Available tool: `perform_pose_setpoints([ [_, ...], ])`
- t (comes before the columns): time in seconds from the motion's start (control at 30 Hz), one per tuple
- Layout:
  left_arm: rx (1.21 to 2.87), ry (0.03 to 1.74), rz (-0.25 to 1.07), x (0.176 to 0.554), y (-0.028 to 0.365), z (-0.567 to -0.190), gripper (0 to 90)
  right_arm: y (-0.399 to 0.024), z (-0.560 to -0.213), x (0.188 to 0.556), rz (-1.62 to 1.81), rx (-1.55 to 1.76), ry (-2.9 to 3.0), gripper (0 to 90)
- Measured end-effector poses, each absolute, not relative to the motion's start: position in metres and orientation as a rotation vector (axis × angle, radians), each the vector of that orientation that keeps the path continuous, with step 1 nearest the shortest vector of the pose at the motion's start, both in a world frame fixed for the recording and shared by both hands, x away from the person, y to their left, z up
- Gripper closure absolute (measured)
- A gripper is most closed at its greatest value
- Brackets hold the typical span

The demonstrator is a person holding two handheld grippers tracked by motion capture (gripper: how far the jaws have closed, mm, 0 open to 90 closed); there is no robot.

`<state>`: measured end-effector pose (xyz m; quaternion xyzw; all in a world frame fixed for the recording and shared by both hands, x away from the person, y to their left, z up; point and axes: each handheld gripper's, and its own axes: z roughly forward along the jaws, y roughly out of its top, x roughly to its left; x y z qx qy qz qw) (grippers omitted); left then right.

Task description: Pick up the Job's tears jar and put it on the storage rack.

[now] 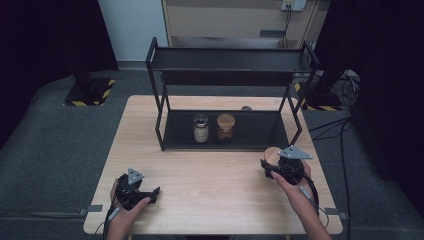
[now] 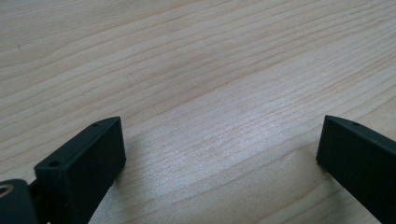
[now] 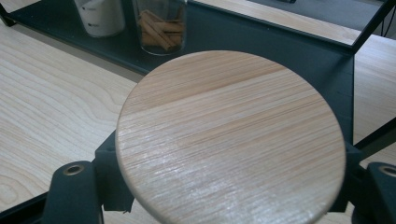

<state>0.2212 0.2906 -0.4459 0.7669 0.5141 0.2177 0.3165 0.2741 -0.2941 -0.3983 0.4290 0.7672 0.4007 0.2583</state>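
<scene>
My right gripper (image 1: pixel 269 165) sits near the table's front right, just before the shelf rack, shut on a round wooden lid (image 1: pixel 272 153). In the right gripper view the lid (image 3: pixel 231 135) lies flat between the two black jaws, and whatever is beneath it is hidden. My left gripper (image 1: pixel 154 195) rests at the front left, held by a hand. Its jaws stand wide apart over bare wood with nothing between them, as the left gripper (image 2: pixel 219 135) view shows. On the rack's lower shelf stand a white jar (image 1: pixel 201 128) with a dark top and a wooden-lidded jar of brown sticks (image 1: pixel 225 127).
A black two-tier metal rack (image 1: pixel 162 142) spans the back half of the wooden table (image 1: pixel 210 180). Its lower shelf (image 3: pixel 261 42) lies right ahead of the held lid. A small dark object (image 1: pixel 246 108) sits behind the rack. Cables run on the floor at the right.
</scene>
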Motion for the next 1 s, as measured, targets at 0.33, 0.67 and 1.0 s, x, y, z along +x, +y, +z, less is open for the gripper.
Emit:
perform_pose_setpoints([
  [0.33,2.019,1.354,0.573,0.221,0.291,-0.446,0.0,-0.287,-0.397,0.276,1.089,1.147,2.091,25.6],
  [0.67,2.019,1.354,0.573,0.221,0.291,-0.446,0.0,-0.280,-0.396,0.278,1.090,1.142,2.096,25.7],
  [1.0,2.019,1.354,0.573,0.221,0.291,-0.446,0.0,-0.272,-0.397,0.282,1.096,1.128,2.113,25.7],
])
